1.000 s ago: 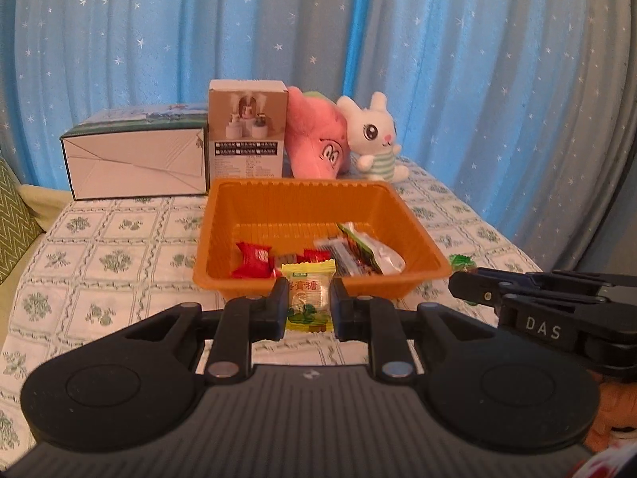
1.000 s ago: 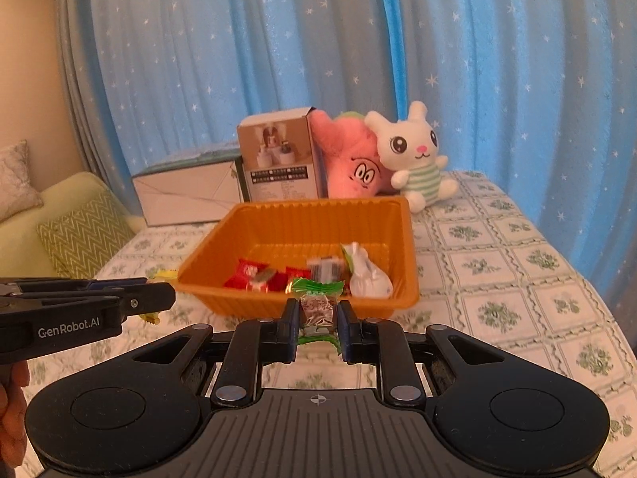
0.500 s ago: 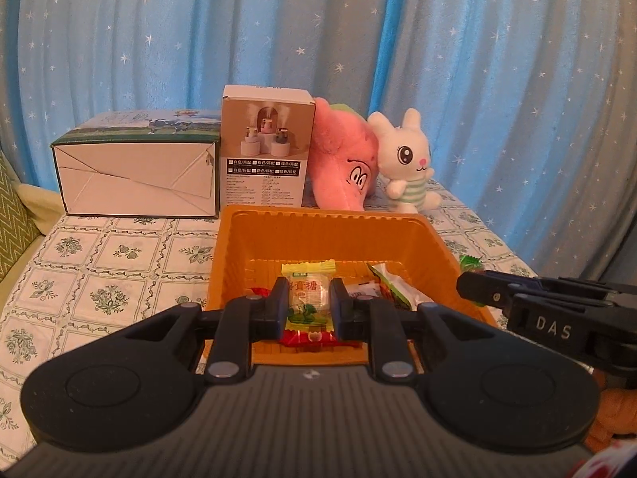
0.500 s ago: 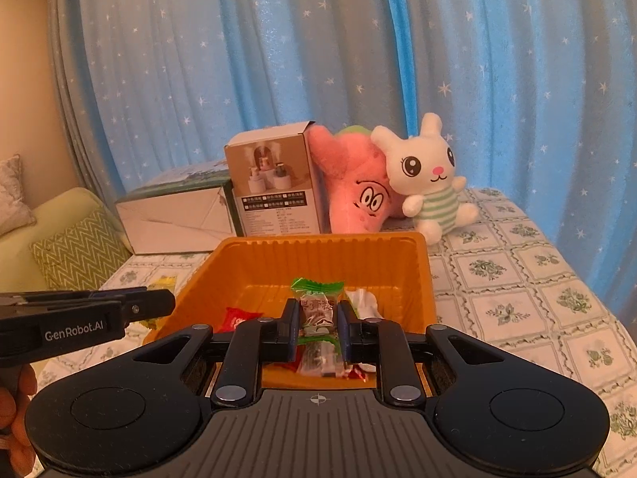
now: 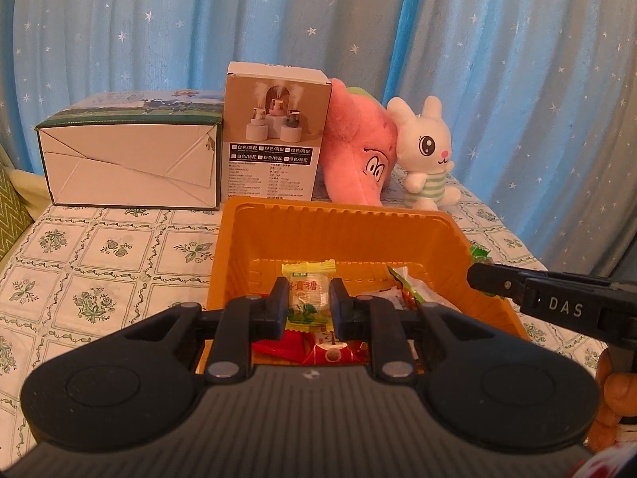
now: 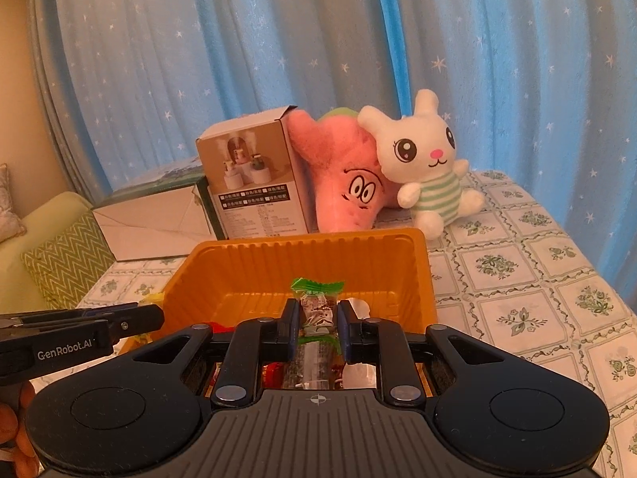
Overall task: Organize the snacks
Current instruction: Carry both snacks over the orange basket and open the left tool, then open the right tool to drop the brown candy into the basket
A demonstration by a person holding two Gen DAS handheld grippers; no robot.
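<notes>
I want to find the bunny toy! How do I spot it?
Look past the orange tray to the toys standing before the blue curtain. The bunny leans on the pink plush; it alone is white, with a green striped shirt.

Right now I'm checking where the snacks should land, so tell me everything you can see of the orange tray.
The orange tray is a shallow rectangular dish that looks like thin moulded plastic, with ribbed sloping walls and a rolled rim. It sits flat on the patterned tablecloth, in front of the boxes and plush toys. Several wrapped snacks lie on its floor, at the near side. Both grippers hold a candy over it; neither visibly touches it.
</notes>
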